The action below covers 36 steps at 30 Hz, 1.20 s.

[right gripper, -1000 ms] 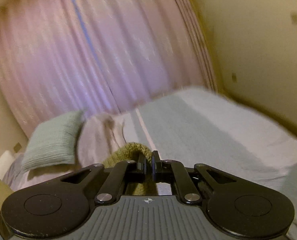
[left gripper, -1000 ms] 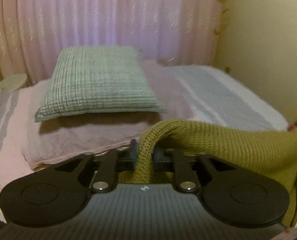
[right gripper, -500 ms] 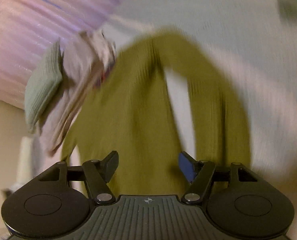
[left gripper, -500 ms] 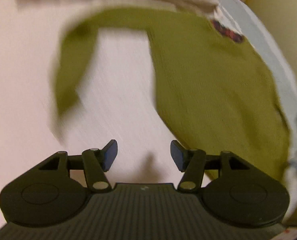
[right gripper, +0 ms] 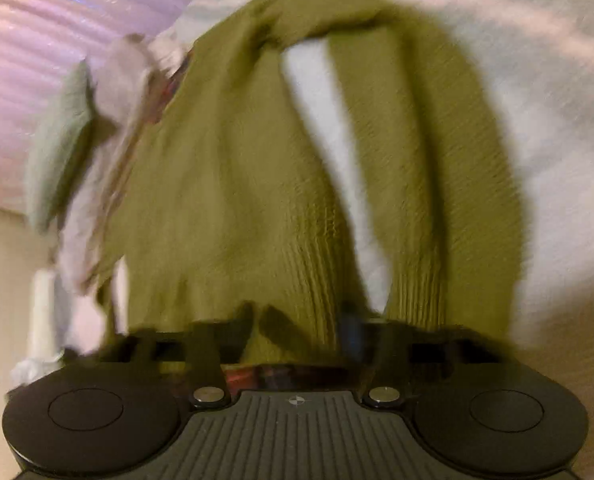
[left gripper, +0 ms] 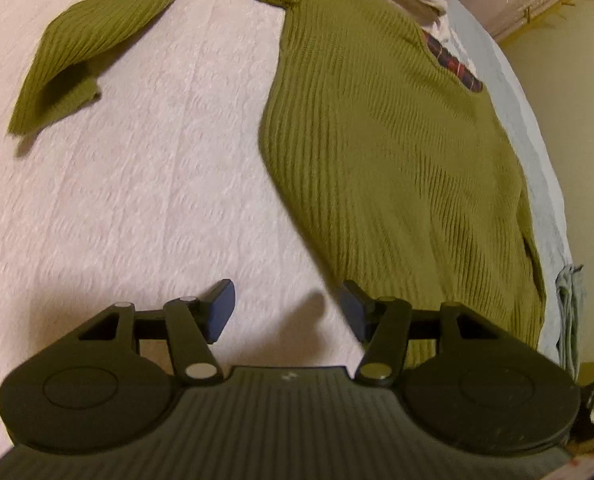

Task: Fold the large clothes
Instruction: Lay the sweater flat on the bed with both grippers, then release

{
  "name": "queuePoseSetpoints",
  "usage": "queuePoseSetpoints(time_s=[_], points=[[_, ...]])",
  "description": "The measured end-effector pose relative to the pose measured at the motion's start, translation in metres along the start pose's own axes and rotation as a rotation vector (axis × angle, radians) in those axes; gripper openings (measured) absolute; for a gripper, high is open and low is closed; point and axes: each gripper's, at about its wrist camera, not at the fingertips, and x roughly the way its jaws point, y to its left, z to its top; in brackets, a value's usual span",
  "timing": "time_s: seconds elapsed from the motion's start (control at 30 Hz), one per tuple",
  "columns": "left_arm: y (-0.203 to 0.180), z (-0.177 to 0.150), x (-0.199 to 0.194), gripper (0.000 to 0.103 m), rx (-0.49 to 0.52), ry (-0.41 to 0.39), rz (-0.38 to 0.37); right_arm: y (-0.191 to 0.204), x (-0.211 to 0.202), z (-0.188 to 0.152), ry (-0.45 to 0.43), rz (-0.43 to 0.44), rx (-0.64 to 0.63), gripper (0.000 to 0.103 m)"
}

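Observation:
An olive knitted sweater (left gripper: 377,140) lies spread flat on the bed, one sleeve (left gripper: 77,48) stretched out to the left and a plaid collar (left gripper: 453,66) at its far end. My left gripper (left gripper: 287,308) hangs open just above the bedcover beside the sweater's left edge, with nothing between its fingers. In the blurred right wrist view the sweater (right gripper: 225,184) fills the middle and its other sleeve (right gripper: 437,160) curves down on the right. My right gripper (right gripper: 299,328) is at the hem. Its jaws are closing with the ribbed hem between them, still apart.
The pale pink bedcover (left gripper: 137,200) stretches left of the sweater. A green pillow (right gripper: 57,152) and a folded beige blanket (right gripper: 125,80) lie at the bed's head, before a pink curtain (right gripper: 37,40). A yellow wall (left gripper: 577,120) and a grey cloth (left gripper: 571,308) border the bed's right side.
Both grippers held the sweater up a second ago, then dropped low and let it go onto the bed. The right jaws have since narrowed around the hem.

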Motion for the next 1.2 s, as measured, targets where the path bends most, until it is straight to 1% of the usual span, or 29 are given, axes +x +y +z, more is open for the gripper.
queuePoseSetpoints(time_s=[0.03, 0.07, 0.1, 0.13, 0.17, 0.23, 0.3, 0.37, 0.47, 0.57, 0.6, 0.63, 0.67, 0.7, 0.73, 0.77, 0.8, 0.87, 0.93, 1.0, 1.03, 1.07, 1.13, 1.2], points=[[-0.001, 0.003, -0.002, 0.053, 0.004, -0.005, 0.002, 0.003, -0.004, 0.003, -0.018, 0.01, 0.014, 0.008], [-0.003, 0.006, -0.002, 0.053, 0.013, -0.009, 0.004, 0.004, -0.015, 0.007, -0.066, 0.013, 0.022, 0.008], [-0.006, 0.009, -0.001, 0.053, 0.026, -0.014, 0.003, 0.004, -0.029, 0.016, -0.131, -0.006, 0.031, 0.008], [-0.009, 0.012, -0.001, 0.053, 0.04, -0.016, -0.002, -0.001, -0.048, 0.027, -0.214, -0.033, 0.054, 0.008], [-0.012, 0.014, 0.001, 0.053, 0.055, -0.014, -0.005, -0.009, -0.063, 0.038, -0.27, -0.05, 0.082, 0.008], [-0.018, 0.013, 0.006, 0.053, 0.081, -0.005, -0.018, -0.024, -0.078, 0.062, -0.333, -0.113, 0.117, 0.008], [-0.028, 0.008, 0.014, 0.053, 0.104, 0.016, -0.056, -0.041, -0.076, 0.084, -0.314, -0.158, 0.152, 0.008], [-0.042, 0.0, 0.019, 0.053, 0.118, 0.029, -0.11, -0.047, -0.059, 0.096, -0.261, -0.174, 0.171, 0.008], [-0.062, -0.005, 0.03, 0.055, 0.135, 0.013, -0.2, -0.045, -0.048, 0.097, -0.244, -0.208, 0.131, 0.008], [-0.086, -0.004, 0.046, 0.055, 0.16, 0.006, -0.249, -0.048, -0.047, 0.091, -0.257, -0.203, 0.148, 0.009], [-0.095, -0.004, 0.053, 0.054, 0.171, 0.013, -0.263, -0.05, -0.047, 0.09, -0.258, -0.195, 0.156, 0.009], [-0.101, -0.005, 0.061, 0.04, 0.182, 0.016, -0.265, -0.055, -0.052, 0.086, -0.256, -0.186, 0.159, 0.009], [-0.106, -0.006, 0.065, 0.026, 0.19, 0.017, -0.263, -0.058, -0.057, 0.084, -0.253, -0.179, 0.163, 0.009], [-0.107, -0.006, 0.066, 0.005, 0.181, 0.031, -0.249, -0.061, -0.064, 0.082, -0.249, -0.174, 0.162, 0.009], [-0.106, -0.004, 0.066, 0.005, 0.17, 0.041, -0.24, -0.057, -0.071, 0.078, -0.246, -0.171, 0.153, 0.009], [-0.101, -0.006, 0.054, 0.005, 0.166, 0.028, -0.247, -0.05, -0.078, 0.075, -0.248, -0.171, 0.129, 0.009], [-0.095, -0.01, 0.034, 0.004, 0.174, 0.005, -0.24, -0.04, -0.086, 0.07, -0.255, -0.174, 0.094, 0.009], [-0.081, -0.019, -0.01, 0.004, 0.181, -0.014, -0.208, -0.012, -0.102, 0.055, -0.241, -0.167, 0.005, 0.009], [-0.061, -0.029, -0.058, 0.004, 0.16, -0.042, -0.163, 0.019, -0.115, 0.033, -0.191, -0.142, -0.081, 0.009], [-0.04, -0.04, -0.103, 0.004, 0.132, -0.072, -0.105, 0.046, -0.123, 0.008, -0.135, -0.126, -0.142, 0.008], [-0.03, -0.044, -0.121, 0.004, 0.122, -0.083, -0.091, 0.058, -0.125, -0.006, -0.104, -0.127, -0.162, 0.008], [-0.023, -0.049, -0.134, 0.004, 0.112, -0.091, -0.071, 0.065, -0.125, -0.019, -0.078, -0.129, -0.175, 0.008], [-0.004, -0.061, -0.145, 0.004, 0.092, -0.076, -0.036, 0.07, -0.117, -0.044, -0.034, -0.167, -0.181, 0.008], [0.015, -0.076, -0.135, 0.004, 0.082, -0.025, 0.005, 0.063, -0.104, -0.064, 0.006, -0.206, -0.161, 0.008]])
